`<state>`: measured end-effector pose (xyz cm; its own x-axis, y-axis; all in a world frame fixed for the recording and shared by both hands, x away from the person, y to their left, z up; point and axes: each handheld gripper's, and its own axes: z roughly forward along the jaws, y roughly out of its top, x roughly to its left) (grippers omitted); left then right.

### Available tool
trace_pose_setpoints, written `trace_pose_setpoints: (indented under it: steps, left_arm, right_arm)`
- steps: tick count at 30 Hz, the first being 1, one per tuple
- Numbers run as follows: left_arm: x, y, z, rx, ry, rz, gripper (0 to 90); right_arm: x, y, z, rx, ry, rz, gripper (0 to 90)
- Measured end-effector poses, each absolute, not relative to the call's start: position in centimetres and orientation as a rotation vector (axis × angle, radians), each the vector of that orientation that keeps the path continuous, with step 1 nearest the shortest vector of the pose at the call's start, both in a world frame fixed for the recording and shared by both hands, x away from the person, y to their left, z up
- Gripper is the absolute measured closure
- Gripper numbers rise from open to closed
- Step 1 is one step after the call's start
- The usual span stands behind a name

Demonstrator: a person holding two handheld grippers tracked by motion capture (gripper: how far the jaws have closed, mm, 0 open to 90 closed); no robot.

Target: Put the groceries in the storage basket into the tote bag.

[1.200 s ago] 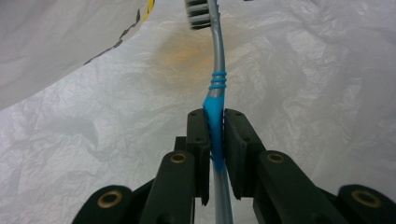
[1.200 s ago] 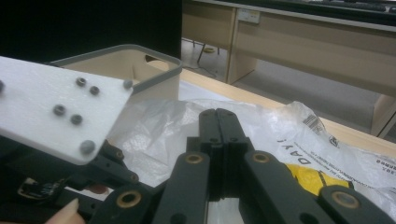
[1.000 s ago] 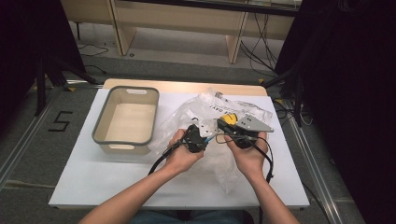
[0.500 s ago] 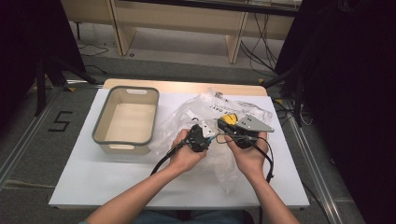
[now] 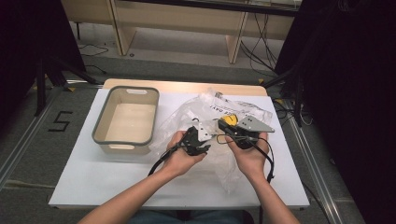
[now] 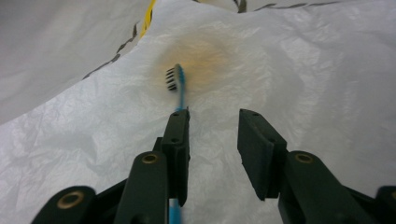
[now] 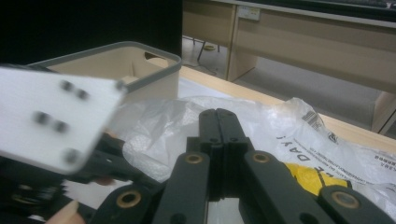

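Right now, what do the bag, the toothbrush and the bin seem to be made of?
The bag looks like thin, translucent white plastic film: it is crinkled and a yellow shape glows through it. The toothbrush seems glossy blue plastic with dark bristles. The bin appears to be matte beige rigid plastic with a grey rim.

Crumpled plastic bag (image 5: 219,121) crowds our table's (image 5: 93,182) middle and right; the bin (image 5: 125,120) (open-topped) blocks the left, leaving us bare near-edge room.
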<state>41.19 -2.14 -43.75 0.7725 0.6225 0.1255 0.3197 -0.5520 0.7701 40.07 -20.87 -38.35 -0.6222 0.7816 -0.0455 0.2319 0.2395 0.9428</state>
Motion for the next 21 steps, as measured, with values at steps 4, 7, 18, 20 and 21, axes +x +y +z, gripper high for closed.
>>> trace_pose_setpoints:
  steps: [4, 7, 18, 20, 21]
  left_arm:
    - [40.0, -1.0, -42.9, 2.166, 0.681, 0.485, 59.3]
    - [39.0, 0.2, -42.2, 2.157, 0.674, 0.471, 58.2]
    - [36.2, 3.6, -40.6, 2.114, 0.687, 0.435, 56.2]
    - [35.9, 4.1, -40.5, 2.107, 0.691, 0.437, 55.9]
    - [35.7, 4.4, -40.5, 2.100, 0.696, 0.437, 55.7]
  right_arm:
    - [40.0, -20.9, -38.5, 0.928, 2.014, 1.376, 90.0]
    - [39.9, -21.0, -38.7, 0.930, 2.030, 1.373, 90.0]
    - [39.2, -21.9, -40.7, 0.961, 2.197, 1.298, 90.0]
    - [39.1, -22.0, -41.1, 0.961, 2.225, 1.288, 90.0]
    - [39.0, -22.0, -41.3, 0.962, 2.243, 1.277, 90.0]
